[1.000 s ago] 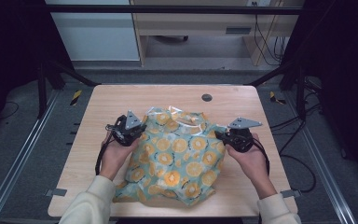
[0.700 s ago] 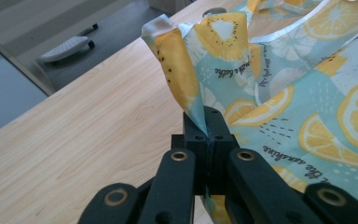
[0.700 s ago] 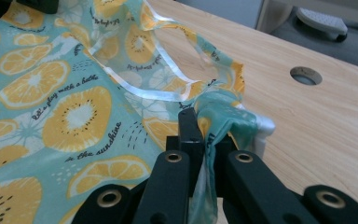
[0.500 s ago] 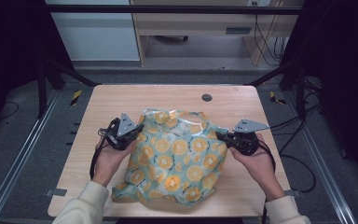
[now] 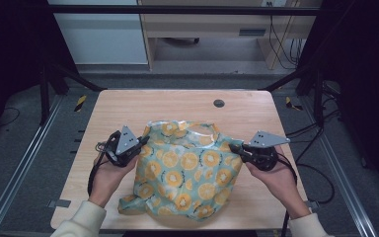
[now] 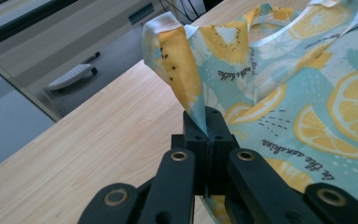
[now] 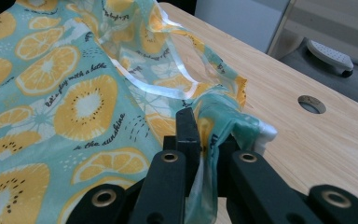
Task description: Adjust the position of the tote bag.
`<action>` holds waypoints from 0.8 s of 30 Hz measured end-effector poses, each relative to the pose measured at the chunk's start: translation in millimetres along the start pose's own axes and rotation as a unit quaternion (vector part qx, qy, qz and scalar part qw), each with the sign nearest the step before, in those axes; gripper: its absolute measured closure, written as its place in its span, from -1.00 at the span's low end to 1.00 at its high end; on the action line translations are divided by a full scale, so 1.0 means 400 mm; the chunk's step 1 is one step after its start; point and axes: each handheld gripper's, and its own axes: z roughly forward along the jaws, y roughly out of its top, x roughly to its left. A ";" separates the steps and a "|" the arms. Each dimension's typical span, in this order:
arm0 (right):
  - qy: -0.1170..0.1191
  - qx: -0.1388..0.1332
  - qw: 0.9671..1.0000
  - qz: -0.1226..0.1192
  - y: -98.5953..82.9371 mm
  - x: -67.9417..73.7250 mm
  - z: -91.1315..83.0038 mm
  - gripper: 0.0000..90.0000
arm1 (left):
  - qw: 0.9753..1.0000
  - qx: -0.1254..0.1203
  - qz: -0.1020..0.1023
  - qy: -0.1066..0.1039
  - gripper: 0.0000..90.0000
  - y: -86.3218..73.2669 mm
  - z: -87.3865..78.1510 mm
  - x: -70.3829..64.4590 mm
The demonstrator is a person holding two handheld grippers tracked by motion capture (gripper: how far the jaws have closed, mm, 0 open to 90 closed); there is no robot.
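Observation:
A teal cloth garment printed with orange slices [image 5: 187, 170] lies bunched on the wooden table [image 5: 177, 106], its near end reaching the front edge. My left gripper [image 5: 140, 142] is shut on the garment's left edge [image 6: 186, 70], the fabric pinched between the jaws and rising above them. My right gripper [image 5: 233, 148] is shut on the right edge, where a bunched fold [image 7: 223, 119] is caught between the jaws. A white-trimmed neckline [image 7: 168, 88] lies just beyond the right jaws. A hand holds each gripper from below.
A round grommet hole [image 5: 218, 103] sits in the tabletop behind the garment, also seen as a hole [image 7: 311, 103] to the right of the right jaws. Bare wood stretches behind and to both sides. Black frame rails and cables flank the table.
Both grippers have drawn toward the person and slightly apart, dragging the garment nearer the front edge, where it now bunches more narrowly.

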 end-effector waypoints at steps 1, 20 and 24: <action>0.001 0.001 1.000 -0.001 0.000 0.001 -0.001 0.92 | 1.000 0.001 0.002 -0.001 1.00 -0.002 -0.003 -0.001; 0.002 0.003 1.000 0.011 0.020 -0.004 -0.013 0.55 | 1.000 -0.005 0.003 -0.008 1.00 -0.002 -0.020 -0.002; 0.002 -0.001 1.000 0.021 0.028 -0.012 -0.021 0.44 | 1.000 -0.006 0.005 -0.010 1.00 0.002 -0.022 0.001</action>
